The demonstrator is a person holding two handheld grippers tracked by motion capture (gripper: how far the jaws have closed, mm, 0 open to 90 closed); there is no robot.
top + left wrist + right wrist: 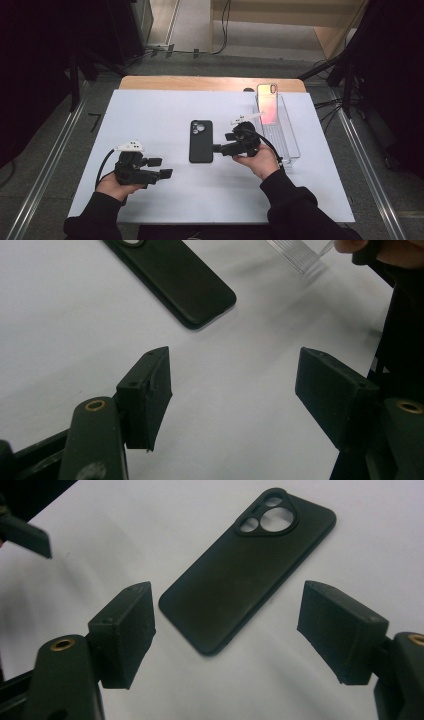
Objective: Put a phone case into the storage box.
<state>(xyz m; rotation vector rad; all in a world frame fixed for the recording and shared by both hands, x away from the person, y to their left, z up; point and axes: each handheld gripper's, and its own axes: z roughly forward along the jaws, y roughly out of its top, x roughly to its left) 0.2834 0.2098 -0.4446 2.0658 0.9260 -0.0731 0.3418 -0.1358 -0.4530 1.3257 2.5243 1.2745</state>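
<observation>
The black phone case is lying flat near the tabletop centre, its top cut off in the left gripper view. The right gripper is hovering just beside it, jaws apart and holding nothing. The left gripper, near the front-left edge, is also standing apart and holding nothing.

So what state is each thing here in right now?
Black case: lying flat on the white sheet, camera cutout away from the person, untouched.
Phone: standing upright at the far end of the clear box.
Clear box: open-topped, resting on the sheet.
Left gripper: open, holding nothing.
Right gripper: open, aimed at the black case, not touching it.
</observation>
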